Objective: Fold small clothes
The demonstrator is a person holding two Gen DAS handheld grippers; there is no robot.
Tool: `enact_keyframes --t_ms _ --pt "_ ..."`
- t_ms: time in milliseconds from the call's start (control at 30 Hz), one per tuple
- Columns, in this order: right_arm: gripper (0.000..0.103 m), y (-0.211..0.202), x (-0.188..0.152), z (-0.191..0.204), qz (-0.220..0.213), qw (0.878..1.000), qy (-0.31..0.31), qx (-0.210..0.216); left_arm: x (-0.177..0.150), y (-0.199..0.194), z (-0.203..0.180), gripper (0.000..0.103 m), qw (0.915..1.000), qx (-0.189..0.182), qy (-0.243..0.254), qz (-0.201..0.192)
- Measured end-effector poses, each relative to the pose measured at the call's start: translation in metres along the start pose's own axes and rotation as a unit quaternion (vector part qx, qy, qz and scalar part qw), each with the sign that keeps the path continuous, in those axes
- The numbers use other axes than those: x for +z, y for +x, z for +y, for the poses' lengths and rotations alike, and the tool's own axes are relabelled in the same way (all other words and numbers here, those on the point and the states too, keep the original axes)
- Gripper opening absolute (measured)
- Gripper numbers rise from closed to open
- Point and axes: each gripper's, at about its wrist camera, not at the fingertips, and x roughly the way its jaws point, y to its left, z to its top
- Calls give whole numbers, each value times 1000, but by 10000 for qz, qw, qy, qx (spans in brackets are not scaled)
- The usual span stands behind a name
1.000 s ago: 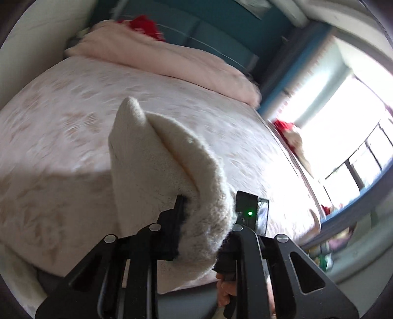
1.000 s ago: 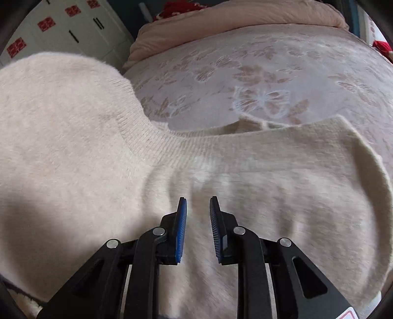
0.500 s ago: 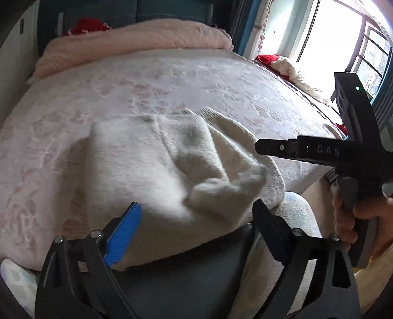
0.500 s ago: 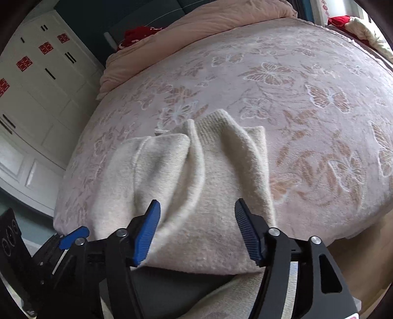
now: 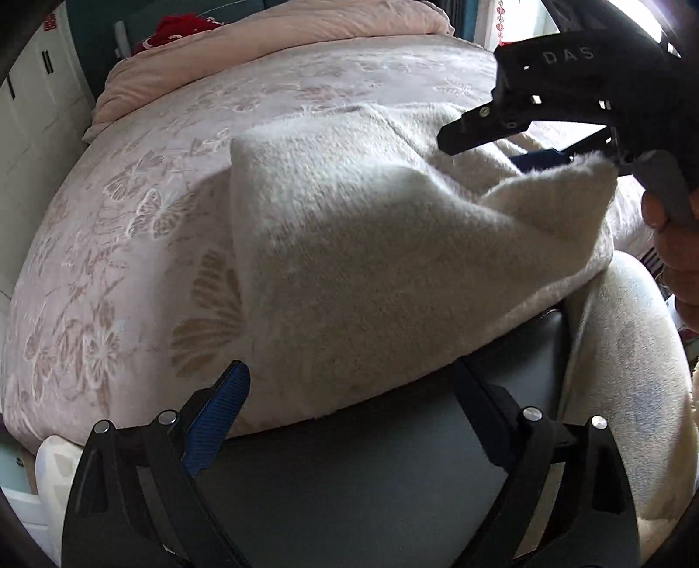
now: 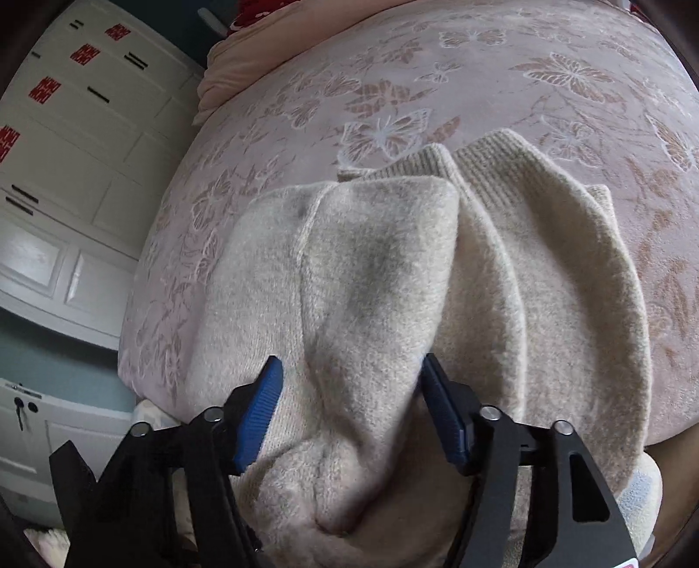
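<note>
- my left gripper is spread wide and holds nothing; its fingers sit low at the near edge of the bed, just short of the sweater's hem.
- my right gripper has its jaws parted, with a raised fold of the sweater bunched between the blue pads. the pads stand a little off the knit on both sides, so i read it as straddling the fold, not pinching it.
- in the left view the right gripper reaches in from the upper right, with the hand on its handle at the right edge. a lifted corner of the sweater peaks right at its tip.
- the sweater is cream knit, partly folded, lying on the bed at the near edge. its ribbed collar points away from me in the right view, and the near part spills over the edge toward my lap.
- the bed has a pink cover with butterfly and flower prints.
- a pink quilt is rolled up at the far end of the bed, with something red behind it.
- white cabinets with red stickers stand to the left of the bed.
</note>
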Motion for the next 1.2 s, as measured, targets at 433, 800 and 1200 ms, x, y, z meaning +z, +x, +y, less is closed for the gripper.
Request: enact_keyframes --t_ms 433,800,1200 --pt "11 -18 -10 -60 -150 9967 -20 -792 6 6 6 76 9996 -154 -212 101" --pt "67 -31 -43 -75 -262 9942 1030 169 8 3 6 79 9994 -81 -333 -42" --pt "18 -44 -10 -6 -784 9967 181 -82 11 3 26 68 9971 37 -766 -33"
